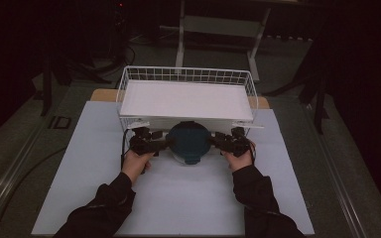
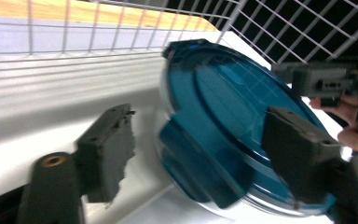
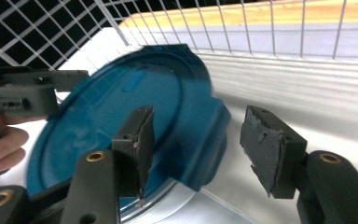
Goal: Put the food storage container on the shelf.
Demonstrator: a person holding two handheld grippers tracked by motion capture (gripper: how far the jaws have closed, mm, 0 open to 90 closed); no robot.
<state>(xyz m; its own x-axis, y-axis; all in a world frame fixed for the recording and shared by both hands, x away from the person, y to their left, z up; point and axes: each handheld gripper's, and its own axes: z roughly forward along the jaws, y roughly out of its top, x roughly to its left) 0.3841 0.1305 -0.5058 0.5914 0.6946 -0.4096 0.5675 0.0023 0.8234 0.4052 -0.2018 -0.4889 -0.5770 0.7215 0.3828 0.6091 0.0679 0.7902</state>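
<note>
Round clear tub with teal lid sits on bench, touching the front of a wire basket at 12 o'clock. A white tray lies in the basket; tub contents can't be seen. Left gripper at the lid's 9 o'clock, right gripper at 3 o'clock, both jaws spread, straddling the lid's edge.

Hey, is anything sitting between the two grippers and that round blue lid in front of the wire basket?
Nothing visible. The left gripper and right gripper flank the blue lid, each with open jaws straddling its rim. The wire basket stands just behind it.
</note>
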